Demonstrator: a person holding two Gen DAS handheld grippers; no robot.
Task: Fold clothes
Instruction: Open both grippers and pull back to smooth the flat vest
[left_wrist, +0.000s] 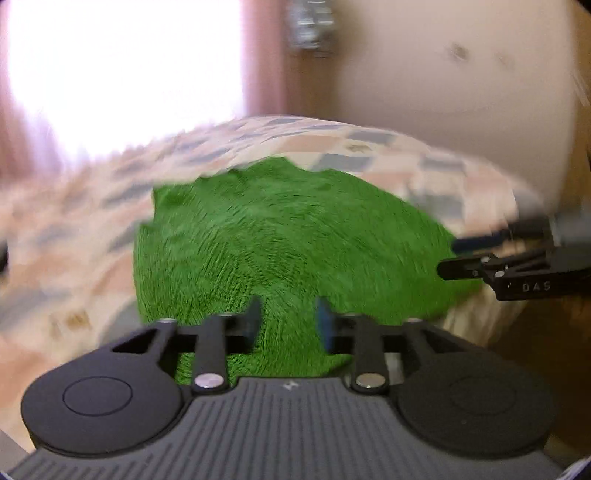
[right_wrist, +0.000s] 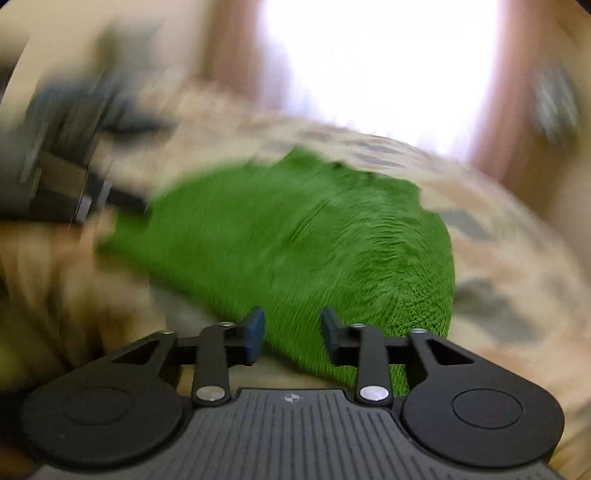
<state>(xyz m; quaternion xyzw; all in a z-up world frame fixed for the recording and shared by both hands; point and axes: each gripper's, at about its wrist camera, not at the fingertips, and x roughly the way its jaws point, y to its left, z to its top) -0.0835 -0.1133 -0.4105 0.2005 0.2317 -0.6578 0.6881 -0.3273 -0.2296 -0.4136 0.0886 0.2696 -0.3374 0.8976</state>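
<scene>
A fuzzy green garment (left_wrist: 280, 243) lies spread on a bed with a patchwork cover (left_wrist: 74, 229). My left gripper (left_wrist: 288, 321) is open and empty, just above the garment's near edge. My right gripper (left_wrist: 452, 258) shows at the garment's right edge in the left wrist view. In the right wrist view the green garment (right_wrist: 314, 240) fills the middle, and my right gripper (right_wrist: 291, 332) is open and empty over its near edge. The left gripper (right_wrist: 74, 184) is a dark blur at the left. Both views are motion-blurred.
A bright window (left_wrist: 122, 70) with pink curtains is behind the bed. A beige wall (left_wrist: 443, 85) stands at the right. The bed's edge drops off at the lower right (left_wrist: 517, 332).
</scene>
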